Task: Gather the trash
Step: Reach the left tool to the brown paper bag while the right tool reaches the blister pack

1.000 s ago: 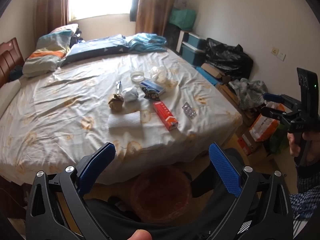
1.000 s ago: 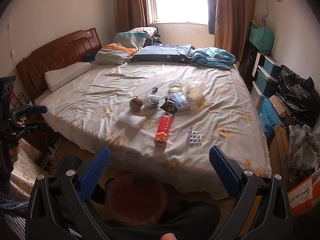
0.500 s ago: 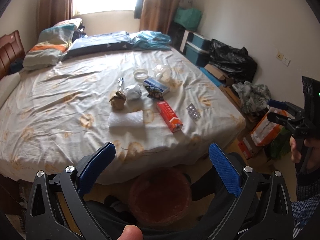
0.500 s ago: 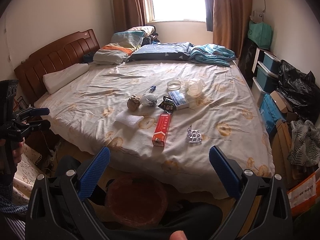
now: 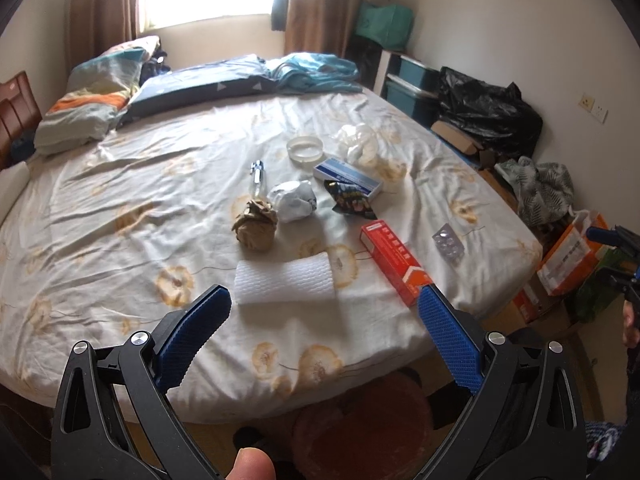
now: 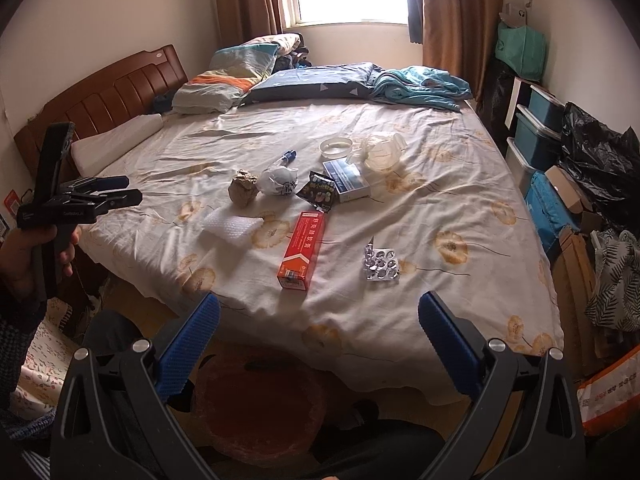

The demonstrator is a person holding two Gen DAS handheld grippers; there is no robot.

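Observation:
Trash lies in the middle of the bed: a white foam pad [image 5: 284, 284], a brown paper ball [image 5: 256, 226], a crumpled white wad [image 5: 292, 200], a red carton [image 5: 394, 260], a blister pack [image 5: 448, 240], a black wrapper [image 5: 352, 200] and a blue-white box [image 5: 348, 178]. My left gripper [image 5: 323, 300] is open over the bed's near edge, just short of the foam pad. My right gripper [image 6: 320, 306] is open and empty, in front of the red carton [image 6: 302, 250] and blister pack [image 6: 380, 264]. A reddish wicker basket [image 6: 260, 408] stands on the floor below both.
A clear ring [image 5: 305, 150], a plastic bag [image 5: 360, 144] and a pen [image 5: 256, 178] lie farther back. Pillows [image 6: 236, 80] and a blue blanket [image 6: 420, 84] sit at the head. Bins, black bags [image 6: 600, 160] and boxes crowd the floor on the right.
Both grippers have moved forward toward the bed, so the trash looks larger and nearer. The left one now reaches over the bed's edge. Both stay open and empty.

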